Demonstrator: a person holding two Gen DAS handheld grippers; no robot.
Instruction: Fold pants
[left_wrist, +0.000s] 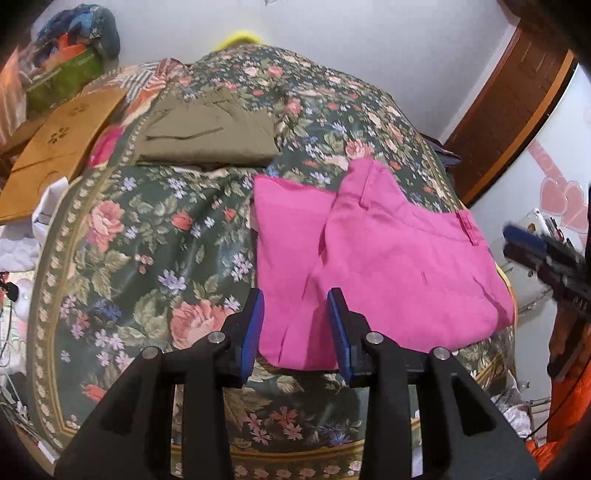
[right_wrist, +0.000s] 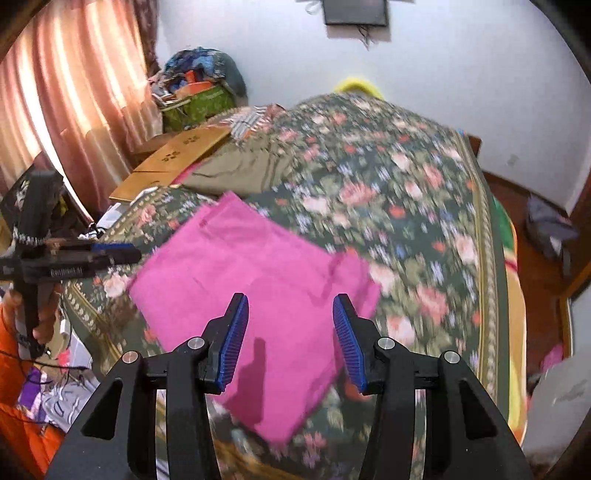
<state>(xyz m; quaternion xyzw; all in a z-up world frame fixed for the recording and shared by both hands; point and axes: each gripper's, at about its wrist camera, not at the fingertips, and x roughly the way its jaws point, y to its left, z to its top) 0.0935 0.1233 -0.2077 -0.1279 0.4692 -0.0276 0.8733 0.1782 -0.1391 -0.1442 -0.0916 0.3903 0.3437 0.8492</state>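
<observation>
The left gripper (left_wrist: 295, 325) has its two blue pads apart, with a clear gap between them, and nothing is held there; pink cloth shows through the gap, but whether the pads touch it I cannot tell. The right gripper (right_wrist: 290, 339) is also wide open and holds nothing. It hangs over the near part of the same cloth and throws a shadow on it. In the left wrist view the right gripper appears at the far right edge, blurred, beside the cloth and not touching it.

The pink pants (left_wrist: 369, 266) lie on the flowered bedspread (left_wrist: 147, 240), on the near right part of the bed, close to its near edge. They are already doubled: one layer with a belt loop and a pocket slit lies over another layer, and the shape is short and roughly square. The edges do not match well; one corner stands up at the far side and the lower layer sticks out at the left. So I judge that the fold is mostly done, and what remains is perhaps one more fold or some straightening.

Farther on the bed, at the left, the olive pants (left_wrist: 210, 133) lie folded flat in a neat packet, probably finished. Beside them a brown cardboard sheet (left_wrist: 59, 147) rests at the left edge.
</observation>
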